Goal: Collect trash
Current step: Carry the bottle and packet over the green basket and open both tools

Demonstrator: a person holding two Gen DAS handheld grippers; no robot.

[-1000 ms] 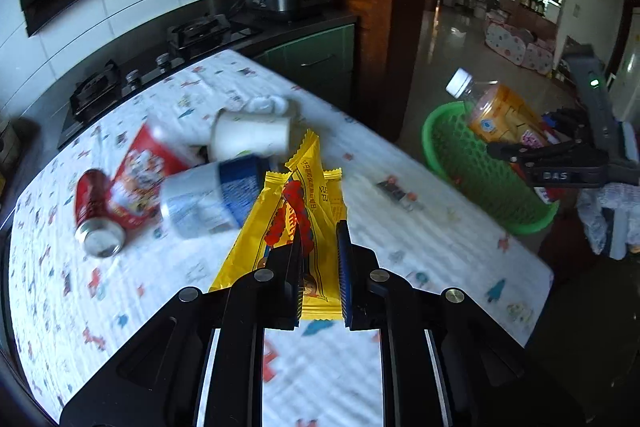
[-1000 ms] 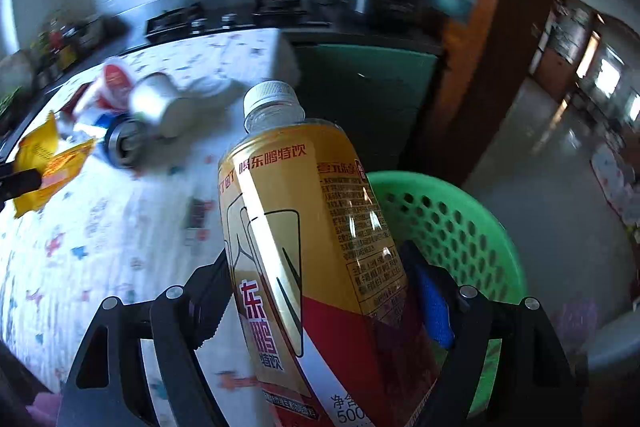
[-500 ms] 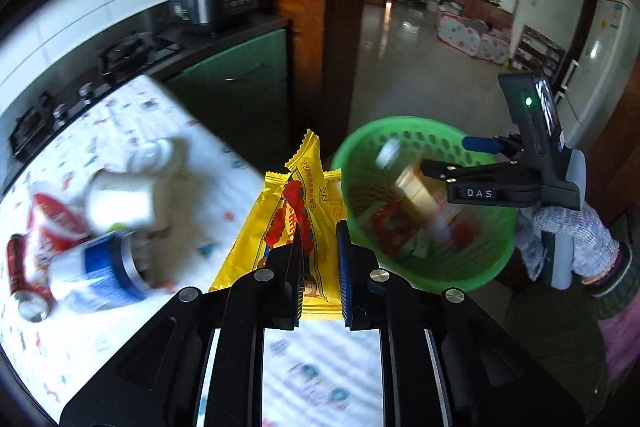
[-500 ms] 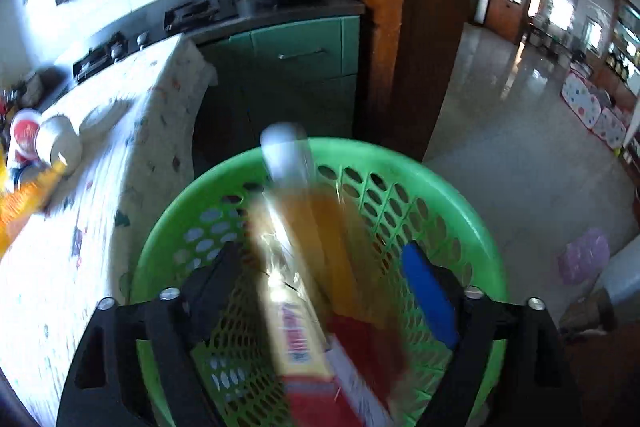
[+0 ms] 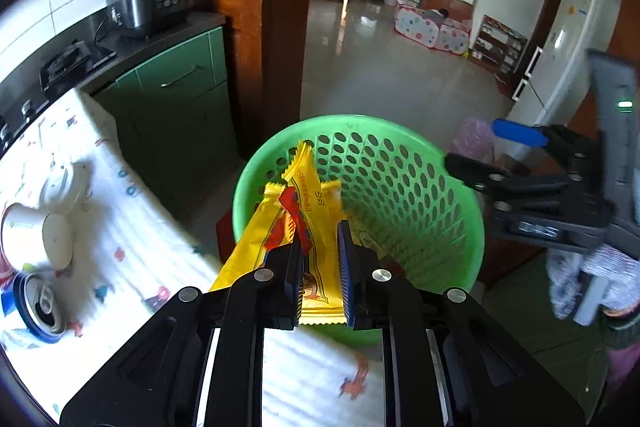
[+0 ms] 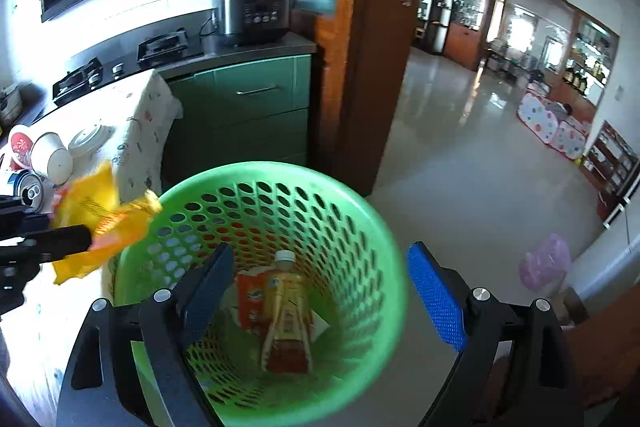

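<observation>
L gripper (image 5: pixel 320 259) jaws opening, only a narrow gap, yellow snack wrapper (image 5: pixel 308 203) between them w/ pads still on it; wrapper hangs over near-left rim of green basket (image 5: pixel 452 195), just right of bench (image 5: pixel 132 259). R gripper (image 6: pixel 320 291) jaws wide apart, holding nothing, above basket mouth. Bottle (image 6: pixel 286 311) lies in basket bottom beside an orange pack (image 6: pixel 250 301). Paper cup (image 5: pixel 36 239) + blue can (image 5: pixel 36 311) on bench, far left.

A rice cooker (image 6: pixel 250 15) stands open on the counter (image 6: pixel 256 49).
</observation>
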